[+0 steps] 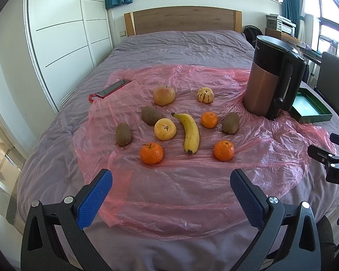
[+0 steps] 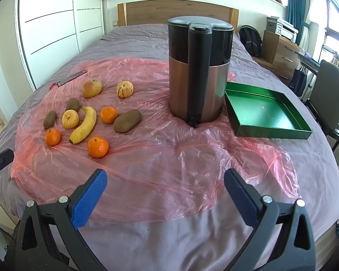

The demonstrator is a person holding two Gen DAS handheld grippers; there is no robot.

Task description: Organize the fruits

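Blue-padded left gripper (image 1: 171,186) gapes wide and empty at the frame bottom, the banana (image 1: 189,133) straight above it, long axis running up-frame, while the equally spread right gripper (image 2: 165,186) faces the kettle (image 2: 200,67), green tray (image 2: 267,110) right of centre.

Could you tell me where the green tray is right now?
The green tray sits empty on the bed, right of the kettle, clearest in the right wrist view.
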